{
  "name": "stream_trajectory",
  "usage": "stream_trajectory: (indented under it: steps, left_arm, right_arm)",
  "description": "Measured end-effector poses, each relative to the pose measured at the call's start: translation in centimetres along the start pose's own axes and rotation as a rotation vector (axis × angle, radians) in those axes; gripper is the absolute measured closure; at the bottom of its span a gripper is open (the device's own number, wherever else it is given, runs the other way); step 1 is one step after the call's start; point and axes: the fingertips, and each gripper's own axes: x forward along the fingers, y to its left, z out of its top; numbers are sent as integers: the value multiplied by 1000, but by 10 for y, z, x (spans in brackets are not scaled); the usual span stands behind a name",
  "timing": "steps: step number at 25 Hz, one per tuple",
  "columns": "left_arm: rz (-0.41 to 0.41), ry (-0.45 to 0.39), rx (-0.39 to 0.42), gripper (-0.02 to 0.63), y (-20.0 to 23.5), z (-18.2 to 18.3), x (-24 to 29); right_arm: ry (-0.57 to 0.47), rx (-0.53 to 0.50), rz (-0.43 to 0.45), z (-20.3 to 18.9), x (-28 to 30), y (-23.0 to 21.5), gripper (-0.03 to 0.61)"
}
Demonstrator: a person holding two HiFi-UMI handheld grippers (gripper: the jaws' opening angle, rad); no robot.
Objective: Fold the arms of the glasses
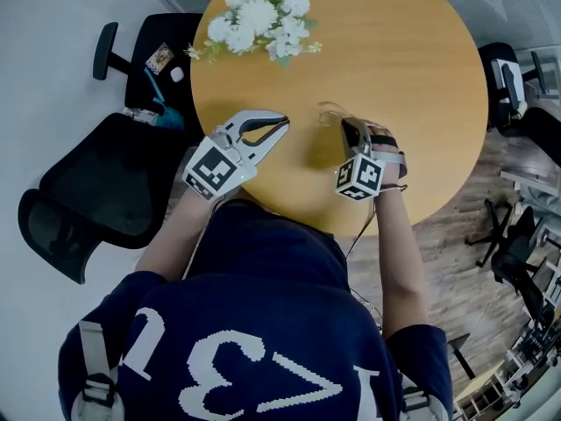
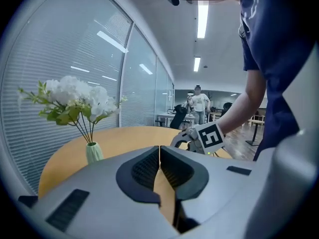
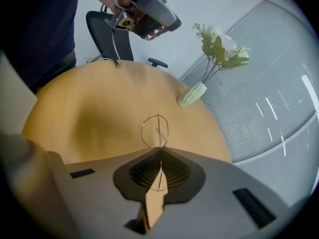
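Note:
The thin wire-rimmed glasses (image 3: 155,131) stand up from the closed jaws of my right gripper (image 3: 159,152), one round lens rim above the pads and a wire running down between them. In the head view the right gripper (image 1: 350,128) hangs over the round wooden table (image 1: 421,68), with the glasses (image 1: 337,112) sticking out past its tips. My left gripper (image 1: 282,123) is a short way to the left, its jaws together and nothing in them. The left gripper view shows its pads (image 2: 159,152) meeting, with the right gripper's marker cube (image 2: 210,137) beyond.
A pale green vase of white flowers (image 1: 260,17) stands at the table's far side. A black office chair (image 1: 92,191) sits left of the table with small items on a seat behind it. More chairs (image 1: 513,77) stand at the right. A person (image 2: 200,102) stands far off.

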Motion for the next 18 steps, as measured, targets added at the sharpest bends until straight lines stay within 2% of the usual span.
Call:
stream_trajectory:
  steps: [8, 12, 15, 18]
  left_arm:
    - [26, 13, -61, 594, 6, -15, -3]
    - [44, 11, -74, 594, 13, -17, -6]
    - [60, 9, -76, 594, 19, -15, -7]
    - [76, 4, -68, 594, 24, -8, -5]
  right_arm:
    - [82, 16, 84, -15, 47, 0, 551]
    - [84, 41, 49, -15, 55, -8, 549]
    - [60, 96, 28, -11, 50, -14, 548]
    - [20, 221, -4, -7, 33, -27, 528]
